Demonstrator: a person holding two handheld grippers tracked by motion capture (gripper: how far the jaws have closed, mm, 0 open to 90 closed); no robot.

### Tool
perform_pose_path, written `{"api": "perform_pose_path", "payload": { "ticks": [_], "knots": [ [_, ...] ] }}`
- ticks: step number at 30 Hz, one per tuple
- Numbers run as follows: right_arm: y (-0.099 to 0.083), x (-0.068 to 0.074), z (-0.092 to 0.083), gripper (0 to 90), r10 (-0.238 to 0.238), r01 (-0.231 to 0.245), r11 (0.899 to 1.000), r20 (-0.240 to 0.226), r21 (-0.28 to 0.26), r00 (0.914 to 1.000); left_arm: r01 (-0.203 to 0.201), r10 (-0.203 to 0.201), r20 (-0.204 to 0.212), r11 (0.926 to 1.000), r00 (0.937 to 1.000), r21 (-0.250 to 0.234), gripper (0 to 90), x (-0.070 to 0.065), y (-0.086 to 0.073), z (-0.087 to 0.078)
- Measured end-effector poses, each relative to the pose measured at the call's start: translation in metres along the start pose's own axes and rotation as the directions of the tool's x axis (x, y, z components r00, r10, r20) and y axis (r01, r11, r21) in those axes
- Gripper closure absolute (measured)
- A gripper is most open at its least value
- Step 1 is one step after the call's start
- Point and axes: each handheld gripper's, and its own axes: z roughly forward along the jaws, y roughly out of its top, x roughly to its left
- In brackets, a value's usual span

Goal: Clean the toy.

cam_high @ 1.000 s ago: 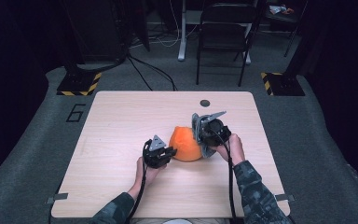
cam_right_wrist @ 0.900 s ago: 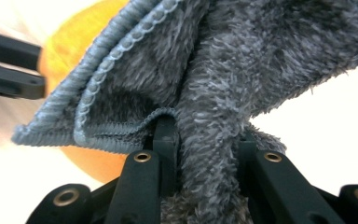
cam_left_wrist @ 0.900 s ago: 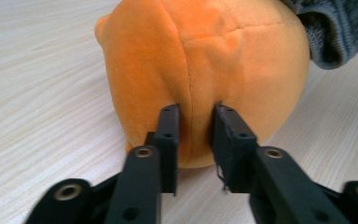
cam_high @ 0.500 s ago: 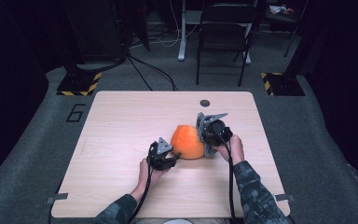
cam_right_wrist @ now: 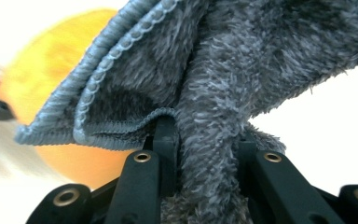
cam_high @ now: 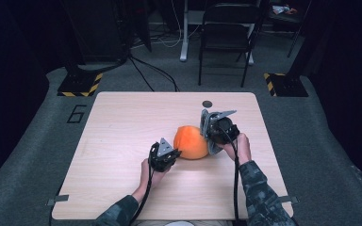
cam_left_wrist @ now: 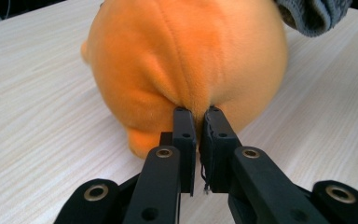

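An orange plush toy (cam_high: pixel 191 141) lies on the light wooden surface (cam_high: pixel 122 122), a little toward its right edge and about midway between the near and far edges. The left gripper (cam_high: pixel 169 153) meets the toy on its near left side; in the left gripper view its jaws have just been closing and now pinch a small fold of the orange plush (cam_left_wrist: pixel 186 65) between their tips, with hardly a gap left. The right gripper (cam_high: pixel 210 132) sits just beside the toy on its right side, and the right gripper view shows its jaws clamped on a bunched grey fleecy cloth (cam_right_wrist: pixel 205 93) with a corded hem, which drapes against the toy.
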Motion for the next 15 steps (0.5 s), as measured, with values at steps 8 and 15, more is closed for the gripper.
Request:
{"api": "perform_pose_path", "payload": {
  "ticks": [8, 15],
  "knots": [
    [0.013, 0.024, -0.019, 70.9, -0.048, 0.041, 0.996, -0.073, -0.085, 0.9962, -0.023, 0.024, 0.01, 0.9996, 0.9997, -0.017, 84.7, -0.003, 0.005, -0.005],
    [0.02, 0.053, -0.018, 70.8, -0.103, 0.08, 0.985, -0.144, -0.155, 0.9842, -0.074, 0.074, 0.01, 0.9971, 0.9972, -0.018, 84.6, -0.01, 0.007, -0.006]
  ]
}}
